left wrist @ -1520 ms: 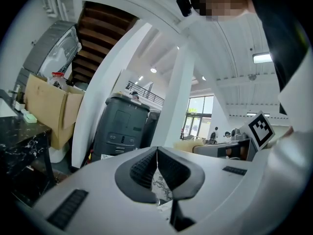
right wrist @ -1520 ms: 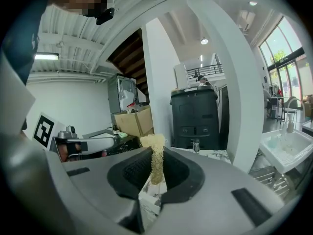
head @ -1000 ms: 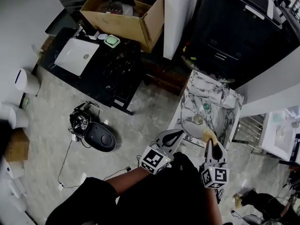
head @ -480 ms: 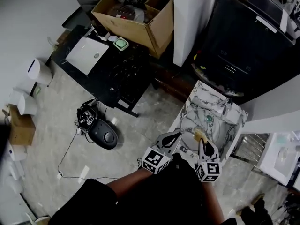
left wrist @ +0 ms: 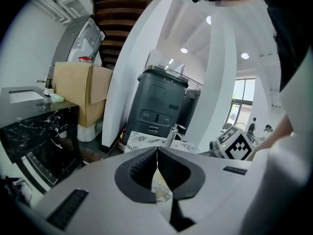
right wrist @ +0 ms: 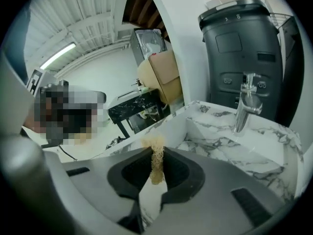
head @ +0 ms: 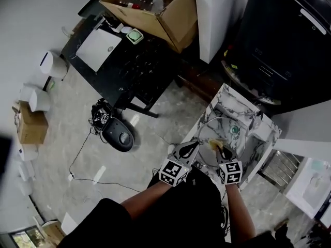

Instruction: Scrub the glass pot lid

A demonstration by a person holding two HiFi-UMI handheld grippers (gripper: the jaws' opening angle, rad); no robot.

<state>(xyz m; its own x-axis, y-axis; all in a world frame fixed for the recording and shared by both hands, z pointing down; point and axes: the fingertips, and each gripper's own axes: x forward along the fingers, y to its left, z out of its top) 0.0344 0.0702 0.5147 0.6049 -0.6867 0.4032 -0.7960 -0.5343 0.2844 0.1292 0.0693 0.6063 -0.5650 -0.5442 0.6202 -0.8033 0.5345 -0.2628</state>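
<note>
In the head view the glass pot lid point(head: 207, 155) lies tilted at the near edge of the marble sink point(head: 243, 138), mostly hidden by the grippers. My left gripper point(head: 194, 145) is shut, and a thin pale wet edge, apparently the lid's rim point(left wrist: 160, 187), is wedged in its jaws point(left wrist: 156, 153). My right gripper point(head: 218, 145) is shut on a tan fibrous scrubber point(head: 215, 143), which sits over the lid. In the right gripper view the scrubber point(right wrist: 156, 151) sticks up past the jaw tips point(right wrist: 155, 155), with the chrome faucet point(right wrist: 244, 106) beyond.
A large black bin point(head: 279, 50) stands behind the marble sink unit. A white pillar point(head: 222, 14), an open cardboard box point(head: 155, 9) and a black table point(head: 119, 61) are to the left. A black round device with cables point(head: 121, 137) lies on the floor.
Both grippers have moved up and closer together at the sink's near edge. The right gripper carried the scrubber left, onto the lid. The head view has shifted.
</note>
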